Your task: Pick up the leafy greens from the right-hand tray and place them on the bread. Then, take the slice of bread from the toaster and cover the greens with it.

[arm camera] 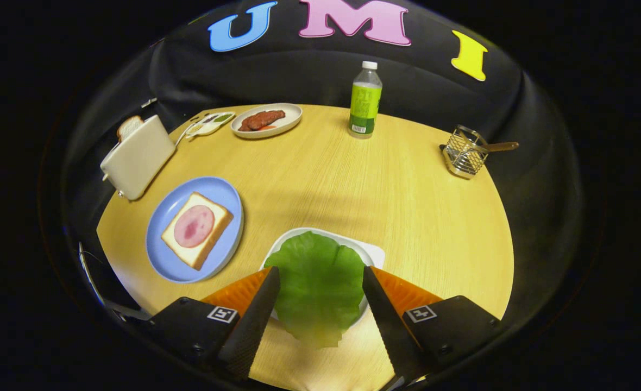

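Gripper: the black two-finger gripper (320,277) has its jaws spread wide; the leaf lies between the fingers (255,320), and whether the tips touch its edges cannot be told. Orange panels sit behind each finger.
Greens: a flat, round, green lettuce leaf (316,285) lies on the white tray (374,253) at the near edge of the table, its near end hanging over the tray's rim toward the gripper.
Bread on plate: a square slice of white bread (196,230) with a brown crust lies on a round pale-blue plate (168,266), to the left of the tray and apart from it.
Topping: a round pink slice of ham (194,226) lies on the middle of that bread.
Toaster: a cream-white toaster (137,157) stands at the far left, just beyond the blue plate.
Second bread: a slice of toast (129,126) sticks up out of the toaster's top.
Far dish: an oval white dish (288,114) at the far side of the table holds a brown-red piece of meat (262,119).
Small tray: a small white divided tray (212,124) with green and dark fillings lies between the toaster and the oval dish.
Bottle: a clear plastic bottle (365,100) with a green label and white cap stands upright at the far edge, right of the oval dish.
Holder: a wire metal basket (464,153) stands at the far right, with a wooden-handled utensil (497,146) leaning out of it.
Surface: a round light-wood table (407,206) carries all of these.
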Tool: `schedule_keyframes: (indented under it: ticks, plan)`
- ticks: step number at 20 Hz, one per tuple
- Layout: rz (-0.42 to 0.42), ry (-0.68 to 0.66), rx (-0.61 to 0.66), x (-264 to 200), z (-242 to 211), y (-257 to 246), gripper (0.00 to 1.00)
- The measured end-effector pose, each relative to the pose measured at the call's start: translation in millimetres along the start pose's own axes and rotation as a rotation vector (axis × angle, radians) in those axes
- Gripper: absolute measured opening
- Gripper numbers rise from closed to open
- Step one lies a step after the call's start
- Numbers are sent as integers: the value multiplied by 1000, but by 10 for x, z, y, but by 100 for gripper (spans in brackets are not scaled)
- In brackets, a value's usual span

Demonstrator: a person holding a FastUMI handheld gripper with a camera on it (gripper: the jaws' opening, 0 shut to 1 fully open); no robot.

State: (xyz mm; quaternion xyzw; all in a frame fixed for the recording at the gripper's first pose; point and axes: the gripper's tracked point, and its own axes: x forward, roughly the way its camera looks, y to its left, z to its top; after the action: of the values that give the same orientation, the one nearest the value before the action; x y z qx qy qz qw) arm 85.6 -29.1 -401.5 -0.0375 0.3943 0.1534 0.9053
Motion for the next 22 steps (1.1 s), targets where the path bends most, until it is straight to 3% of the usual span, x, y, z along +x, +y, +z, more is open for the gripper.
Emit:
schedule_keyframes:
  ticks: [4,13,16,17,18,22]
  plan:
    - [30,58,-46,230,-112,39,95]
    - [59,133,-69,379,-226,60,81]
    - [59,141,-53,369,-230,34,33]
    - [61,145,-46,364,-241,30,23]
    - [68,137,-49,357,-230,27,8]
    - [87,85,-34,207,-119,54,6]
